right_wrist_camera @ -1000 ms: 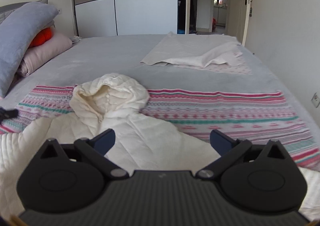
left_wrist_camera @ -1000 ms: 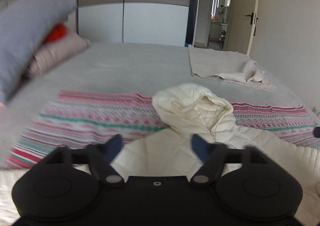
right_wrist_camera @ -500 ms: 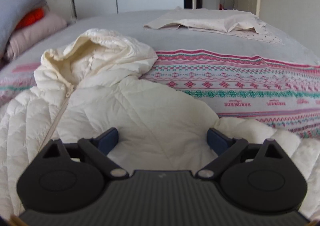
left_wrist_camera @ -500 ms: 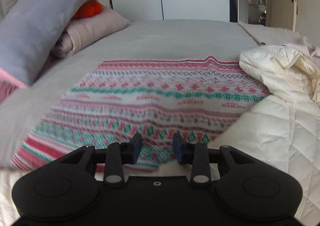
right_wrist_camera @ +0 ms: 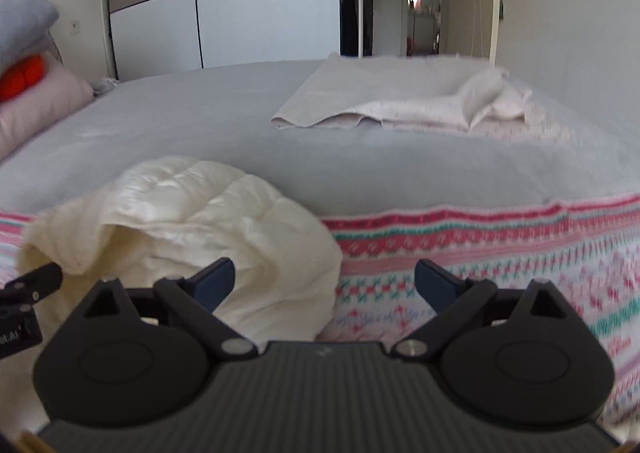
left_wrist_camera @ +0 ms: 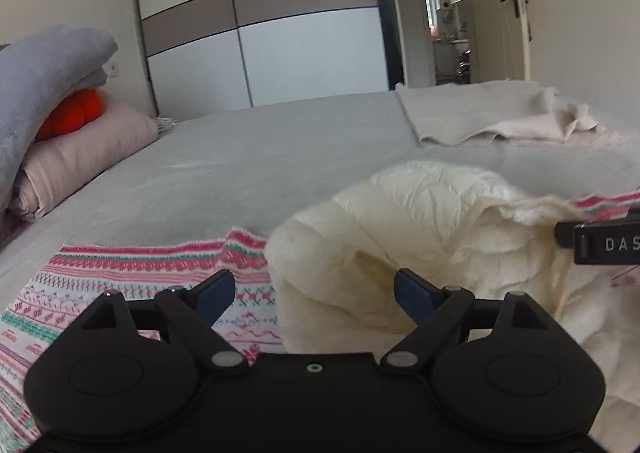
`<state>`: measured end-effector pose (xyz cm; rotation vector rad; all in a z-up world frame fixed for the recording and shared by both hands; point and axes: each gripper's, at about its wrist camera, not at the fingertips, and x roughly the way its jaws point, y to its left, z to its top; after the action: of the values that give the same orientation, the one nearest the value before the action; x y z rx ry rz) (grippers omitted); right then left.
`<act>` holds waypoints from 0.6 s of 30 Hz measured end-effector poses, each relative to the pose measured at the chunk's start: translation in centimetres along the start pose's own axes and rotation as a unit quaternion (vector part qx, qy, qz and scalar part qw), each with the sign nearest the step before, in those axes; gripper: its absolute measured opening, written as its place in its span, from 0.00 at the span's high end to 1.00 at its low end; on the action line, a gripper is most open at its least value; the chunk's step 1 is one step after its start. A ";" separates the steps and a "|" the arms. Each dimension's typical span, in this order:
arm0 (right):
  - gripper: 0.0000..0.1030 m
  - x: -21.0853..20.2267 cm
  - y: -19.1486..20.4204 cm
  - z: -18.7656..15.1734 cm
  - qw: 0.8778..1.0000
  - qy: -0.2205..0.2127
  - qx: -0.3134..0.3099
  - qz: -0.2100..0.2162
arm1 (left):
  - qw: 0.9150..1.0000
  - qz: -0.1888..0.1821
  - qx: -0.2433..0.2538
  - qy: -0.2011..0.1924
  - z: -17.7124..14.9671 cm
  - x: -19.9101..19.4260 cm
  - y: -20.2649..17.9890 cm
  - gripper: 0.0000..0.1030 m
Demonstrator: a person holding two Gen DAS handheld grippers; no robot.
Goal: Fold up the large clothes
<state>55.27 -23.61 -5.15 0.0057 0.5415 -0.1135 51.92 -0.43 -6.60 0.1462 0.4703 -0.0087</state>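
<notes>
The left gripper (left_wrist_camera: 314, 293), its jaws just widened, and the right gripper (right_wrist_camera: 324, 281) both stood spread, pinching nothing, flanking the cream quilted hooded jacket (left_wrist_camera: 420, 229) on a pink-and-green patterned blanket (right_wrist_camera: 500, 253); beyond lay folded beige cloth (right_wrist_camera: 400, 101).

Cream quilted jacket (left_wrist_camera: 420, 237); pink-and-green patterned blanket (right_wrist_camera: 500, 253); grey bedsheet (left_wrist_camera: 260, 161); orange, perhaps plush (left_wrist_camera: 72, 113).

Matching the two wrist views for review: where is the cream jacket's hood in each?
Left wrist: hood right of centre, just beyond the open left gripper, edge between its fingers.
Right wrist: hood lower left, before the open right gripper.
Shared landmark: folded beige cloth on the bed behind.
</notes>
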 end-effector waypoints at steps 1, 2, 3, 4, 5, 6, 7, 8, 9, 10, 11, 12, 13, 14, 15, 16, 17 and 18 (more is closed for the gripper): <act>0.12 0.6 0.0 -0.7 1.000 -0.013 -0.017 -0.008 | 1.000 0.007 -0.013 0.007 -0.5 0.9 0.3 0.16; 0.21 1.1 -0.2 -1.3 1.000 -0.014 -0.018 -0.009 | 0.999 -0.001 -0.035 0.011 -0.7 1.2 0.8 0.17; 0.28 1.7 -0.8 -1.7 1.000 -0.001 -0.002 0.010 | 0.998 -0.015 -0.058 0.014 -0.6 1.5 1.6 0.17; 0.37 2.0 -1.6 -1.7 0.999 0.007 0.022 0.035 | 0.996 -0.032 -0.085 0.012 -0.4 1.6 2.6 0.19; 0.47 2.2 -2.6 -1.6 0.997 0.008 0.052 0.056 | 0.993 -0.046 -0.106 0.006 -0.2 1.7 3.3 0.25; 0.53 2.4 -3.2 -1.6 0.994 0.010 0.076 0.071 | 0.991 -0.056 -0.120 0.006 -0.3 1.7 4.0 0.43; 0.63 2.5 -3.5 -1.6 0.993 0.014 0.084 0.083 | 0.988 -0.079 -0.132 0.016 -0.4 2.1 4.3 0.54; 0.73 2.5 -3.6 -1.5 0.992 0.014 0.084 0.094 | 0.985 -0.099 -0.136 0.031 -0.5 2.5 4.5 0.72; 0.77 2.3 -3.4 -1.5 0.992 0.009 0.078 0.101 | 0.984 -0.101 -0.139 0.037 -0.6 2.6 4.5 0.80; 0.83 2.0 -3.3 -1.5 0.993 -0.001 0.073 0.096 | 0.984 -0.097 -0.143 0.037 -0.6 2.4 4.7 0.85; 0.87 1.5 -3.2 -1.5 0.994 -0.013 0.072 0.080 | 0.984 -0.089 -0.152 0.028 -0.7 2.0 5.0 0.87; 0.88 1.1 -3.1 -1.5 0.995 -0.020 0.073 0.063 | 0.984 -0.072 -0.162 0.019 -0.7 1.5 5.4 0.88; 0.88 1.1 -3.3 -1.5 0.996 -0.017 0.078 0.040 | 0.984 -0.054 -0.172 0.018 -0.9 1.3 5.8 0.88; 0.88 1.4 -3.5 -1.6 0.996 -0.007 0.085 0.027 | 0.982 -0.044 -0.182 0.034 -1.3 1.8 6.2 0.88; 0.88 2.1 -3.8 -1.7 0.995 0.013 0.093 0.025 | 0.978 -0.046 -0.194 0.058 -1.9 2.6 6.4 0.88; 0.88 2.7 -4.0 -1.8 0.994 0.031 0.099 0.029 | 0.977 -0.051 -0.199 0.063 -2.0 2.9 6.6 0.85; 0.87 2.8 -4.1 -1.9 0.994 0.034 0.101 0.031 | 0.978 -0.052 -0.191 0.064 -1.8 2.7 6.5 0.84; 0.84 2.8 -4.0 -1.9 0.994 0.033 0.098 0.034 | 0.979 -0.059 -0.186 0.060 -1.6 2.6 6.3 0.81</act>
<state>56.18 -27.84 -8.12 0.2196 0.5934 -0.1003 53.75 6.07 -8.35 -0.2499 0.5932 -0.0289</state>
